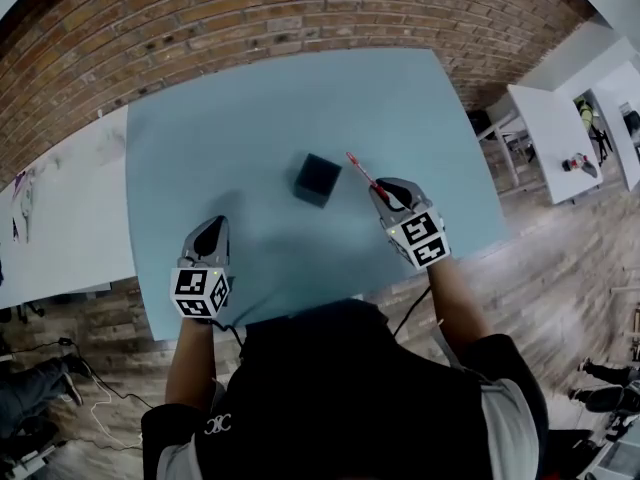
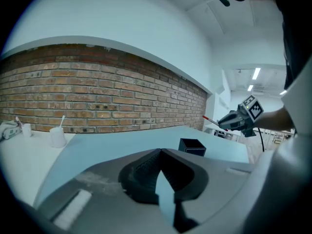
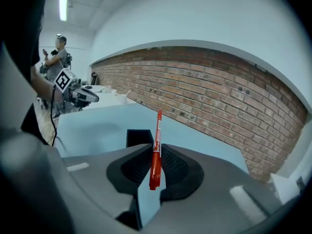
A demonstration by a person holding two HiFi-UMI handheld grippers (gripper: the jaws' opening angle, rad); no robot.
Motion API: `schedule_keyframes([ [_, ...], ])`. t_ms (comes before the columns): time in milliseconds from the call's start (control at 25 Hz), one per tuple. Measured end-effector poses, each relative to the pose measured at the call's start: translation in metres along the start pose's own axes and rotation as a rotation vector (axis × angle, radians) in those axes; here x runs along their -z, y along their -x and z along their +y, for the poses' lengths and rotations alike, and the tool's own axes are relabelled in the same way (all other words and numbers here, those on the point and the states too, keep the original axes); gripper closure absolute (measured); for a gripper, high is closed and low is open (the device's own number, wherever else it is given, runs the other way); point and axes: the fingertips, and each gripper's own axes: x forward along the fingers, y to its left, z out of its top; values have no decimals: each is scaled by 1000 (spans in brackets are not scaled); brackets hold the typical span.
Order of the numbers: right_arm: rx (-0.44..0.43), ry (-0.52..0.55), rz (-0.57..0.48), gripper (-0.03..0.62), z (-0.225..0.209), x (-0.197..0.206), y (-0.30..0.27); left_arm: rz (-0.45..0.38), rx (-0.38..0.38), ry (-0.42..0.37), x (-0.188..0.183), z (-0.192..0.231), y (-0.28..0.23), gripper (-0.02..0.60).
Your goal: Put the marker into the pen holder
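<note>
Two grippers hang over the pale blue table (image 1: 250,118) in the head view. The left gripper (image 1: 210,230) is near the front edge, and the right gripper (image 1: 390,194) holds a red marker (image 1: 361,173) slanting up just right of the black pen holder (image 1: 317,179).

In the left gripper view, the fingertips are pressed together with nothing between them, and the pen holder stands farther out on the table.

In the right gripper view, both pads pinch the marker's lower barrel. The marker stands nearly upright, with the pen holder just behind it.
</note>
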Motion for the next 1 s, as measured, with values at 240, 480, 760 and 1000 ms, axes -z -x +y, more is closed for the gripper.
schedule_keyframes([
  [240,-146,173,-11,536,-44,14,6,-13,-124,44,-8,-52,-10,575],
  [480,-285,397,-3,536,-55,14,5,-29,-207,54,-18,-101,-14,575],
  [760,-431,679,27,536,-25,-3,-20,-21,-234,34,-24,-129,-2,575],
  [1000,-471,1065,149,536,1,-4,-60,-12,-263,47,-11,-125,16,575],
])
